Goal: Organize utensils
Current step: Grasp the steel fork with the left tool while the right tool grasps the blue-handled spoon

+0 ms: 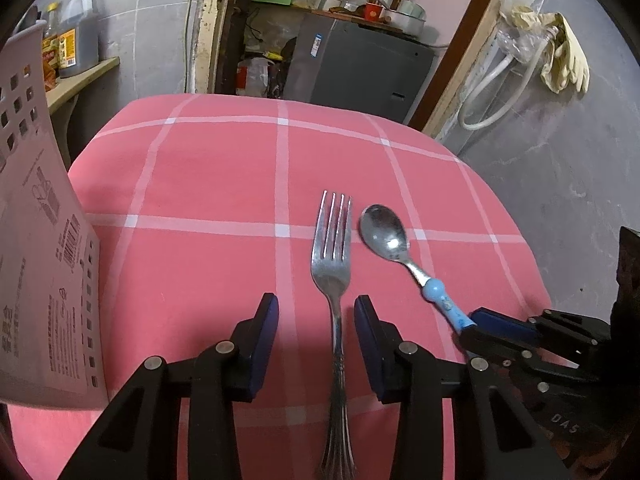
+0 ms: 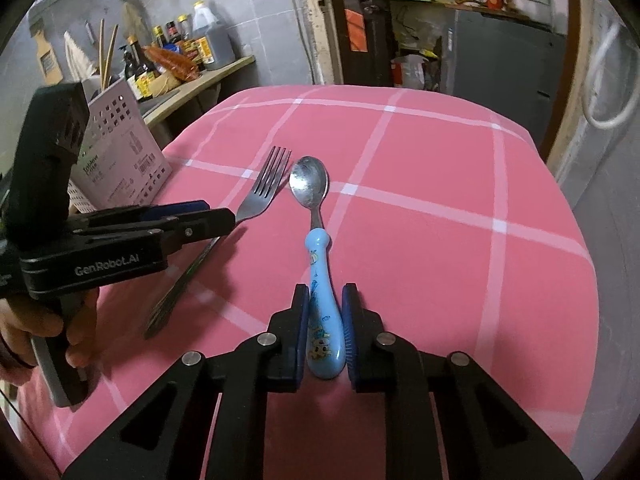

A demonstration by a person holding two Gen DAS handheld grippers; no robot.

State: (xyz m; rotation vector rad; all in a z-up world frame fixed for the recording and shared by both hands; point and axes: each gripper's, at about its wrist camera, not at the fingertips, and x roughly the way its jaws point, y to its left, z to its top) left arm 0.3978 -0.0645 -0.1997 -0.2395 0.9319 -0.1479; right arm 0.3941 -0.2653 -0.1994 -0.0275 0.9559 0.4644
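A metal fork (image 1: 331, 264) lies on the pink checked tablecloth (image 1: 200, 168), tines pointing away. Its handle runs between the fingers of my left gripper (image 1: 316, 304), which stands open with a gap on both sides. Right of the fork lies a spoon (image 1: 384, 232) with a blue cartoon handle. In the right wrist view my right gripper (image 2: 326, 290) is shut on the spoon (image 2: 310, 182), both pads against the thick blue end, and the spoon rests on the cloth. The left gripper (image 2: 216, 216) comes in from the left over the fork (image 2: 262, 188).
A white perforated plastic holder (image 1: 44, 240) stands at the table's left edge, with chopsticks in it (image 2: 106, 56). Behind it a shelf carries sauce bottles (image 2: 208, 40). A grey appliance (image 1: 360, 68) stands beyond the far edge. A hand (image 2: 36, 332) holds the left gripper.
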